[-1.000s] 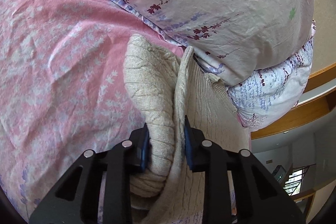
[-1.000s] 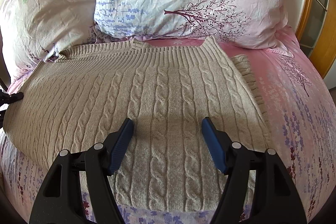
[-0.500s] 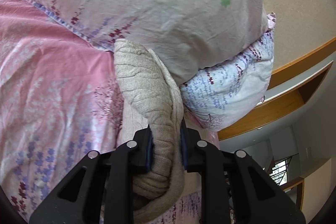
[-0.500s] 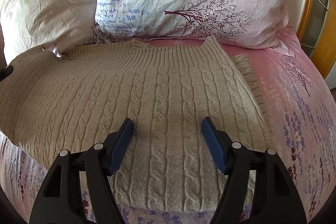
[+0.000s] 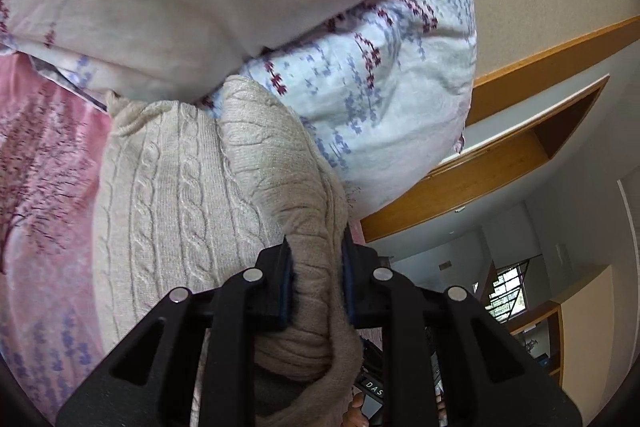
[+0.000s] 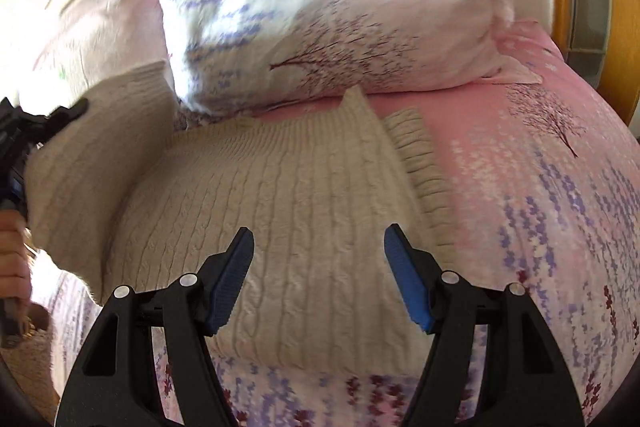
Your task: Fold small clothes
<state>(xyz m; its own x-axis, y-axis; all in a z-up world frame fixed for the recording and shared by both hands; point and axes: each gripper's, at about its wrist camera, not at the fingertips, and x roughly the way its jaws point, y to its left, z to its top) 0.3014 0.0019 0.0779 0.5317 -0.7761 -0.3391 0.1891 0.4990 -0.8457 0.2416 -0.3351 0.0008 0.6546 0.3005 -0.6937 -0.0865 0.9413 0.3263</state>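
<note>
A beige cable-knit sweater lies on the pink floral bedsheet. My left gripper is shut on the sweater's left edge and holds it lifted off the bed, so the left part stands up as a flap. In the right wrist view the left gripper shows at the far left with a hand below it. My right gripper is open and empty, hovering just above the sweater's near middle. A ribbed sleeve cuff sticks out at the sweater's right side.
Two floral pillows lean at the head of the bed, just behind the sweater. A wooden headboard and frame run along the right. In the left wrist view a wooden door frame and a room beyond show at right.
My left gripper has lifted the sweater's left edge higher and swung it inward over the bed. My right gripper has stayed open over the sweater, shifted slightly forward.
</note>
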